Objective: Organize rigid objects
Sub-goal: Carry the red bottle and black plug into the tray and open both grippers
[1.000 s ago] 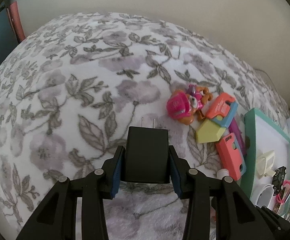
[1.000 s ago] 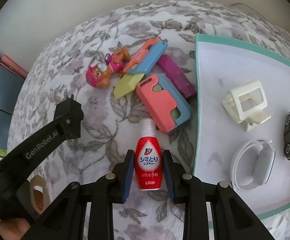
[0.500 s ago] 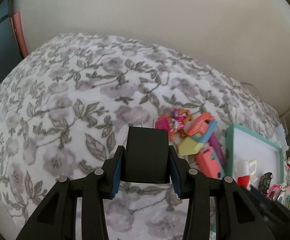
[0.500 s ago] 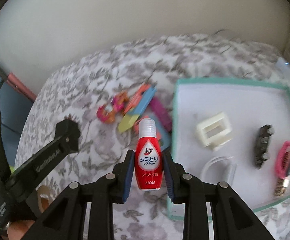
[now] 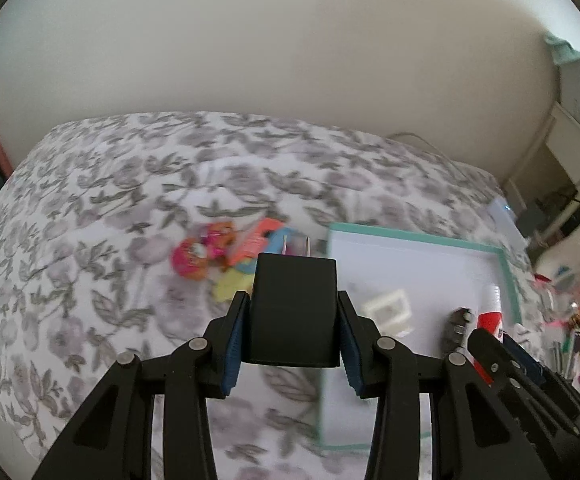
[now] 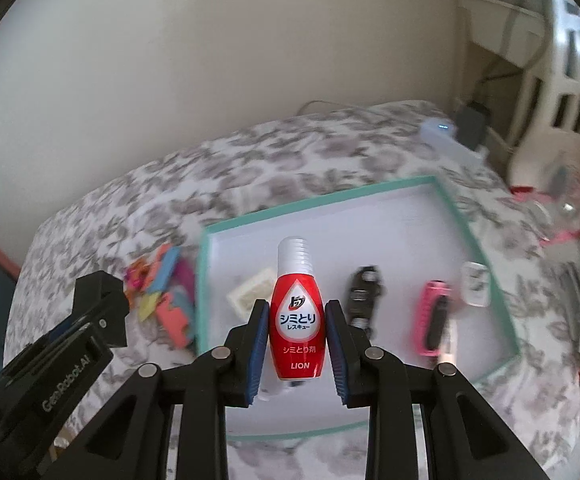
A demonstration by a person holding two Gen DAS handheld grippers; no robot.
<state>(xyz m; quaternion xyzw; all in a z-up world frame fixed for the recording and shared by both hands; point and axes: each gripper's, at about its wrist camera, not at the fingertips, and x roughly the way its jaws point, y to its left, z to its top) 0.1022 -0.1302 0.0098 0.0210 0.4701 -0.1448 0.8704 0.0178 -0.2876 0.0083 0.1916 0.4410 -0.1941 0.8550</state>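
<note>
The black charger [image 5: 293, 312] is standing on end between the left gripper's [image 5: 293, 350] pinching blue pads, its two prongs pointing away toward the wall. The right gripper [image 6: 297, 354] is clamping a red bottle [image 6: 297, 320], white cap up, above the teal-rimmed tray [image 6: 477, 240]. Bare white floor is showing along the tray's far rim, on the floral blanket [image 5: 110, 200].

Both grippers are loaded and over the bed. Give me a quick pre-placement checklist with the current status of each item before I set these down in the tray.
1. Left gripper clamped on black charger: ok.
2. Right gripper clamped on red bottle: ok.
3. Bottle upright, cap up: ok.
4. Bare tray floor at the far end: ok.
5. Bottle clear of toy car and white frame below: cannot tell, blurred.
6. Grippers apart from each other: ok.
</note>
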